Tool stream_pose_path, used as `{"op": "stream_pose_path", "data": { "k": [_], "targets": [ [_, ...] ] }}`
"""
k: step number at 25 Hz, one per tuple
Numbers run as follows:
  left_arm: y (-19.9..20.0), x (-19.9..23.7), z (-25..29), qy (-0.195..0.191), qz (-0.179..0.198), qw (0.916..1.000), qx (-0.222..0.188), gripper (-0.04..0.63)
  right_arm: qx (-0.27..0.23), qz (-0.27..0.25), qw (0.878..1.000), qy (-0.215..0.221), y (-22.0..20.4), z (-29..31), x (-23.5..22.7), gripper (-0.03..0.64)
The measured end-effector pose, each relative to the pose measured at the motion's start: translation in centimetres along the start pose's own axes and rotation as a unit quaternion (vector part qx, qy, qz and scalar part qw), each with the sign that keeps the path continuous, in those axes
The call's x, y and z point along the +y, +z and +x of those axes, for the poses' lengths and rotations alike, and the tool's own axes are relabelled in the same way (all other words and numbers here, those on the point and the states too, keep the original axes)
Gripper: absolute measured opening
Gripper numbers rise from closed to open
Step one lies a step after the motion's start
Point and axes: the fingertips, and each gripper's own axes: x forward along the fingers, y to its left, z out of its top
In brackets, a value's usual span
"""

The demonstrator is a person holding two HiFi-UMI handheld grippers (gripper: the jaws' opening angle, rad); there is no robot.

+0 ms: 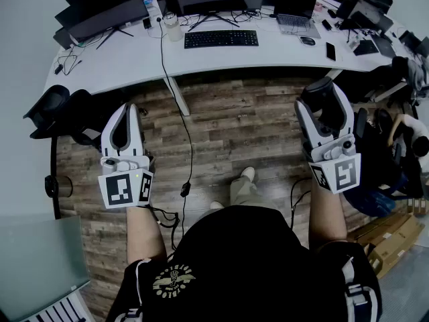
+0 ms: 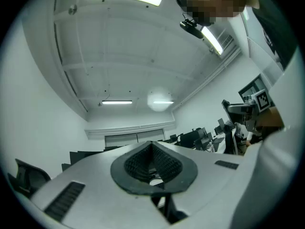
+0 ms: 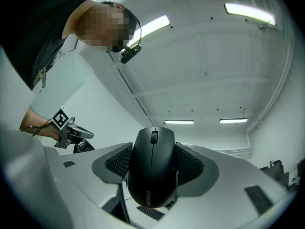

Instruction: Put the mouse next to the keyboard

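A person stands over a wooden floor (image 1: 234,123) in front of a long white desk (image 1: 127,62), holding a gripper in each hand, both tilted up toward the ceiling. The right gripper (image 3: 153,149) pinches a black mouse (image 3: 152,175) between its ribbed dark pads (image 3: 119,160). The pads press on both flanks of the mouse, so the jaws stand wide around its body, with the scroll wheel facing the camera. The left gripper (image 2: 152,146) is empty, its jaws pressed together so the pads meet at their tips, with only a small gap lower down. The mouse is therefore up in the air to the person's right, well apart from the black keyboard (image 1: 221,39), which lies on the desk in front of dark monitors (image 1: 107,15). Only the head view shows the floor, the person's feet, a black cable (image 1: 188,146) hanging from the desk edge, and a laptop (image 1: 295,12) to the right of the keyboard. Only the gripper views show how the pads sit, and both show the white ceiling with long light strips (image 3: 250,13). The right gripper view also catches the marker cube (image 3: 62,119) of the left gripper at its left edge and a sliver of the keyboard under the mouse.
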Motion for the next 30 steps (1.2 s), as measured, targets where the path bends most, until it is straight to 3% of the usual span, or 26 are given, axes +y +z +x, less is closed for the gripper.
{"op": "stream_pose_path", "data": {
  "k": [6,14,30],
  "targets": [
    [-0.1,0.9,-2.6,0.000,0.002,1.0000,0.003,0.002,0.014,0.005,1.000,-0.008,0.3,-1.6,2.3,0.285],
    [-1.5,1.1,-1.9,0.013,0.022,0.9996,0.014,0.002,0.053,0.026,0.998,-0.003,-2.9,-1.0,3.5,0.285],
    [-4.3,-1.5,8.6,0.020,0.016,0.9994,0.025,0.000,0.069,0.046,0.996,-0.010,-9.3,3.7,-5.6,0.285]
  ]
}}
